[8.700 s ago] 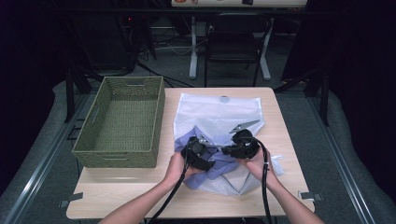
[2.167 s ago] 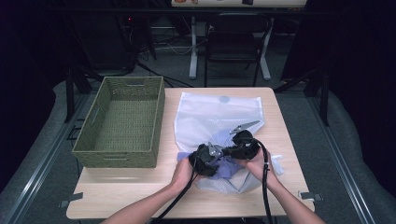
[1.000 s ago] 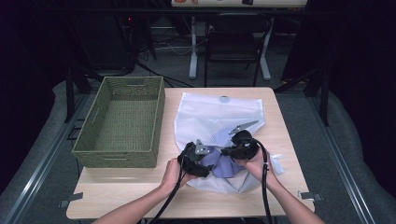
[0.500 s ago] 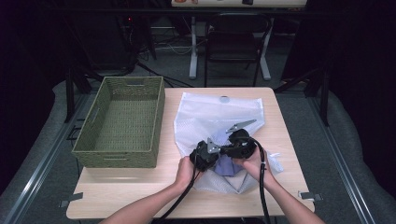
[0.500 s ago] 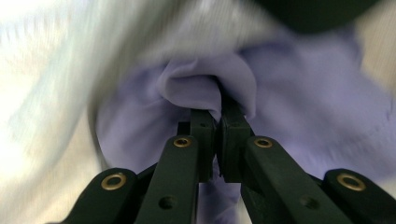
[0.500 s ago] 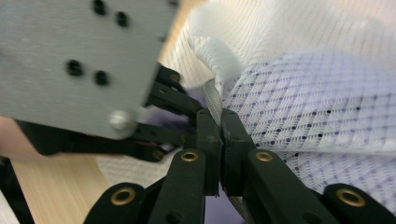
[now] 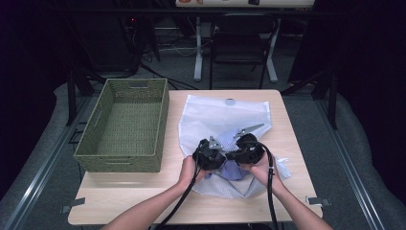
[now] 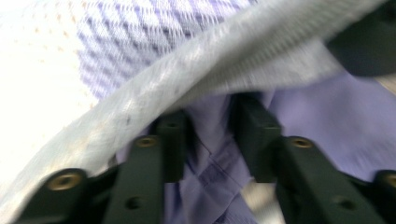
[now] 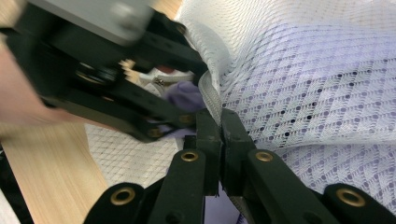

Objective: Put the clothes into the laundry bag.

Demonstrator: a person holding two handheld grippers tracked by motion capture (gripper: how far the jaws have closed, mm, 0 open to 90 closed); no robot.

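Note:
A white mesh laundry bag (image 7: 225, 115) lies on the wooden table (image 7: 143, 196), its mouth toward the person. A lilac garment (image 7: 233, 170) sits partly inside that mouth. My right gripper (image 9: 219, 126) is shut on the bag's zipper edge (image 9: 210, 93) and holds it raised. My left gripper (image 8: 210, 135) reaches under that edge (image 8: 196, 79). Its jaws have just been opening and stand apart, with a fold of the lilac garment (image 8: 308, 107) loose between them. From above, the left gripper (image 7: 210, 155) and right gripper (image 7: 246, 148) sit close together.
A green woven basket (image 7: 124, 124) stands on the table's left side, with nothing in it. Black cables trail from both grippers toward the near edge. A chair (image 7: 239, 43) and table legs stand beyond the far edge.
My left gripper has moved right, toward the right gripper and into the bag's mouth, and the lilac garment shows less outside the bag. The right gripper has kept still on the zipper edge.

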